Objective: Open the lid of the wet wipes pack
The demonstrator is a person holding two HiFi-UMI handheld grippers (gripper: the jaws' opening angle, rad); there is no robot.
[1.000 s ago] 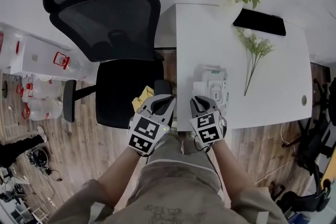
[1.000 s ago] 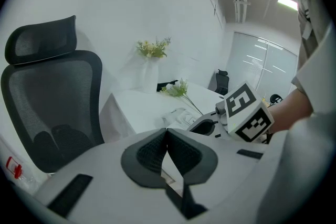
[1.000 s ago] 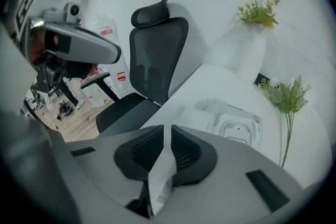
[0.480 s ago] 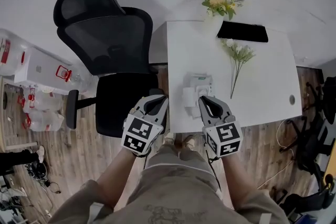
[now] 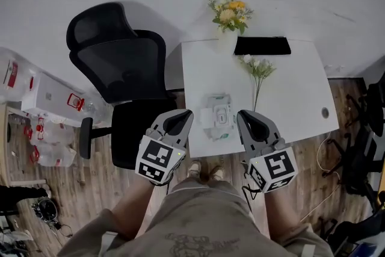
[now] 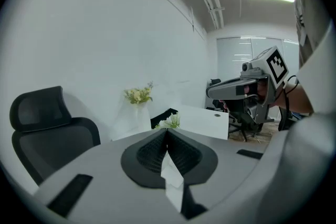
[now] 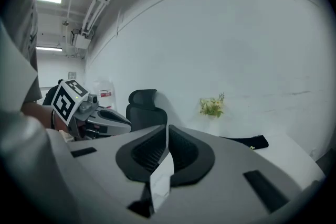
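**A:** Where do we have the wet wipes pack (image 5: 218, 118)?

**B:** We see it lying flat on the white table (image 5: 289, 99), close to the table's near edge and toward its left end. In the head view it sits in the gap between our two tools. The left gripper (image 5: 183, 115) is just to its left and the right gripper (image 5: 245, 115) just to its right. Both point toward the far side of the table.

**A:** Do we touch the pack with either one?

**B:** No. Both are apart from it, one on each side.

**A:** How do our jaws stand?

**B:** In the left gripper view the two ribbed pads meet along one seam, so we read those jaws as together with nothing caught in them. The right gripper view shows the same: pads pressed against each other and empty.

**A:** And the lid (image 5: 221, 116)?

**B:** It faces up in the middle of the pack. It is too small in the head view for us to tell whether it is latched.

**A:** What else do we have around us?

**B:** A black office chair (image 5: 120, 63) stands left of the table. A vase of yellow flowers (image 5: 228, 14) stands at the far edge, with a black flat thing (image 5: 262, 45) just to its right. A white flower sprig (image 5: 256, 72) lies on the table, farther away than the pack. Under it all is the wooden floor (image 5: 102, 183).
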